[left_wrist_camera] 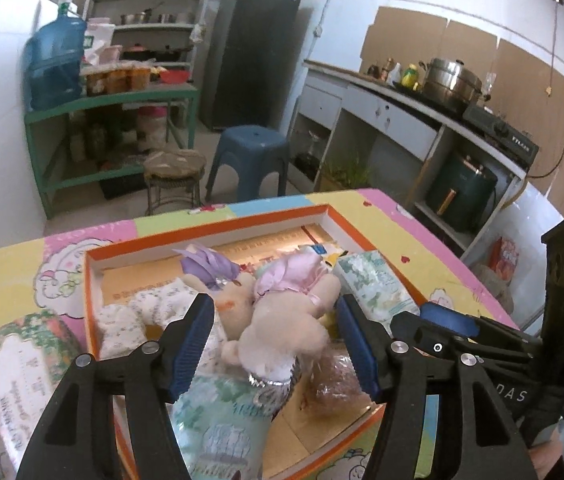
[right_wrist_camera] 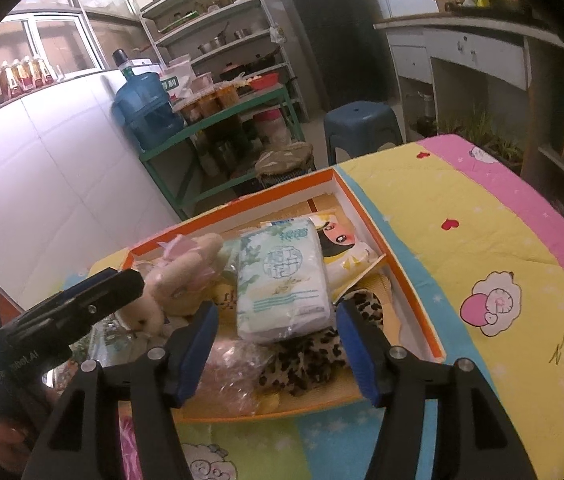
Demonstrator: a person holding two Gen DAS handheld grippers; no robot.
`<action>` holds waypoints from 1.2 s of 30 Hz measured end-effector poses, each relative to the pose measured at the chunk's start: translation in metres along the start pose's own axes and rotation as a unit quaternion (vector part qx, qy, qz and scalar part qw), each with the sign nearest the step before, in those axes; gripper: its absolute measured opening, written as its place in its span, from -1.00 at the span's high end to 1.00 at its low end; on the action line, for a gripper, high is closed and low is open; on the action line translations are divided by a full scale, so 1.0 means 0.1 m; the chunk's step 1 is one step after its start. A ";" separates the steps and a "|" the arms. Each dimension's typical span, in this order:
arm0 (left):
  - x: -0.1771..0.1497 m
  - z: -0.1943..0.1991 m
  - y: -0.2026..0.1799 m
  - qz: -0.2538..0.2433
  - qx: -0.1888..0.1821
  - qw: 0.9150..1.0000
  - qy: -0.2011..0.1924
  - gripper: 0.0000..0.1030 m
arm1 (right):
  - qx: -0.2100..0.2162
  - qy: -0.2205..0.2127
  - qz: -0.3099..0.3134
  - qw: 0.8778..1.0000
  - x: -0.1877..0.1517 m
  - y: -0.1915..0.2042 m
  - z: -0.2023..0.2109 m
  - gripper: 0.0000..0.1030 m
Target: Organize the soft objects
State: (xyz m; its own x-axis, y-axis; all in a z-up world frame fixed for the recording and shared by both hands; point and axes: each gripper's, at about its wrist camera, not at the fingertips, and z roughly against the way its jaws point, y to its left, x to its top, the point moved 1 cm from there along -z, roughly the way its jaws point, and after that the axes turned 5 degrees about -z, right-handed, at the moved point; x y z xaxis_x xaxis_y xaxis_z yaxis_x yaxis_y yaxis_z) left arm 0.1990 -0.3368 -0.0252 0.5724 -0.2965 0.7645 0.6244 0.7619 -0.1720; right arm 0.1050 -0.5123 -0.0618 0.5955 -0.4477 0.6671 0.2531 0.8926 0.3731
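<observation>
Both grippers, left [left_wrist_camera: 276, 338] and right [right_wrist_camera: 276, 344], were held spread, gripping nothing; the plush rabbit [left_wrist_camera: 278, 332], tissue pack [right_wrist_camera: 283, 284] and leopard-print cloth [right_wrist_camera: 313, 354] were seen inside the orange box [right_wrist_camera: 391, 240] (on a cartoon-print cloth [right_wrist_camera: 481, 248]).

Box [right_wrist_camera: 365, 196]: we see an orange-rimmed shallow tray, open.
Plush bunny [left_wrist_camera: 282, 332]: cream, pink dress, lying in the box.
Tissue pack [right_wrist_camera: 282, 280]: white-green, flat atop the pile.
Leopard-print piece [right_wrist_camera: 313, 356]: under the pack, at the near edge.
</observation>
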 end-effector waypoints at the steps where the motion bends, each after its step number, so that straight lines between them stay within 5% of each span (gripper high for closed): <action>1: -0.01 0.06 0.00 0.000 0.002 1.000 -0.005 -0.27 | 0.000 -0.005 0.004 1.000 -0.01 0.03 0.04 -0.19; 36: -0.48 1.86 0.26 0.009 0.016 0.995 -0.100 -0.27 | -0.001 -0.083 0.091 0.992 -0.52 1.28 1.18 -0.19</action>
State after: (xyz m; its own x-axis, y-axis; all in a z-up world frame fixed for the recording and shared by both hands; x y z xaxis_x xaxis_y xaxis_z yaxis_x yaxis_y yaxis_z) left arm 0.0891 -0.1956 0.0492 0.4631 -0.1648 0.8708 0.5959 0.7852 -0.1683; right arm 0.0166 -0.3812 0.0271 0.4974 -0.2822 0.8204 0.1546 0.9593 0.2363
